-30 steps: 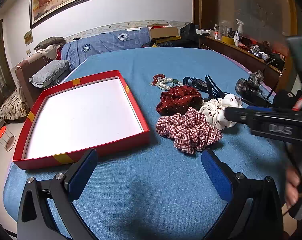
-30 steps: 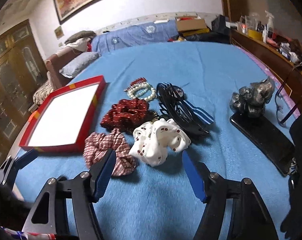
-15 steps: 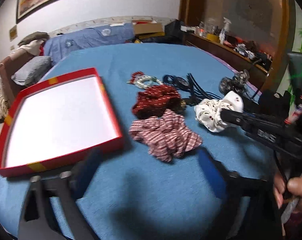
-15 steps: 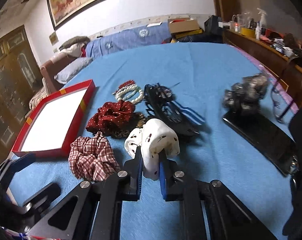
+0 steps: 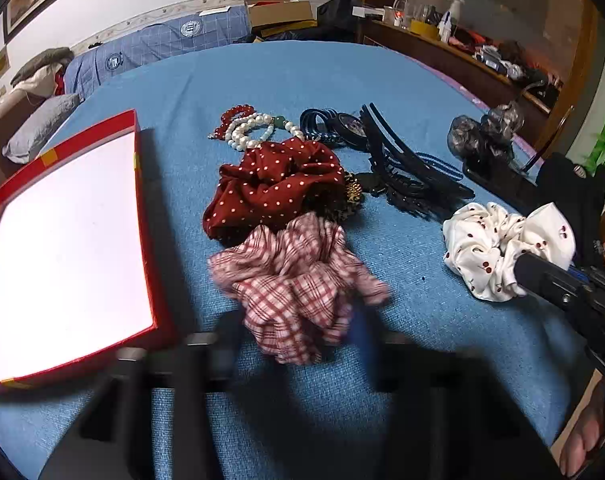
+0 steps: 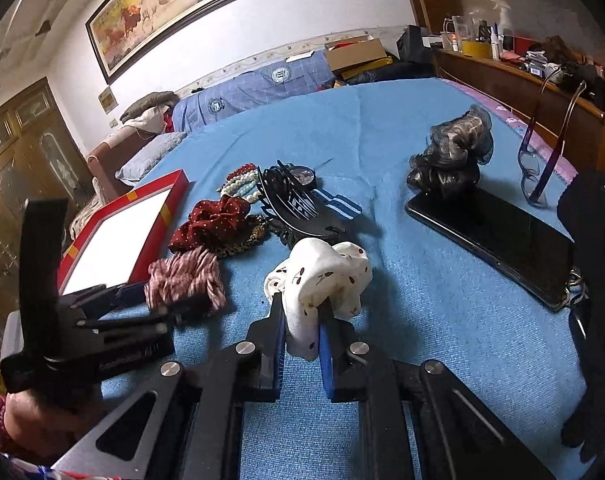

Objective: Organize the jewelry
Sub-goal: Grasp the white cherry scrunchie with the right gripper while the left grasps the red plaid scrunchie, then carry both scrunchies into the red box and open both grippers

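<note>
Right gripper (image 6: 301,322): jaws, spread a second before, now pinched the white scrunchie (image 6: 322,276), so it was ready to carry. Left gripper (image 5: 298,332): jaws closing around the plaid scrunchie (image 5: 294,280), blurred, grip not yet firm. Both scrunchies lay on the blue cloth (image 5: 402,80). Red box (image 5: 140,208), left of the pile: empty.

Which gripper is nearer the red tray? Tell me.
Left. The left gripper, jaws closing around the plaid scrunchie, sits just beside the red tray. The right gripper, shut on the white cherry scrunchie, is farther off.
</note>
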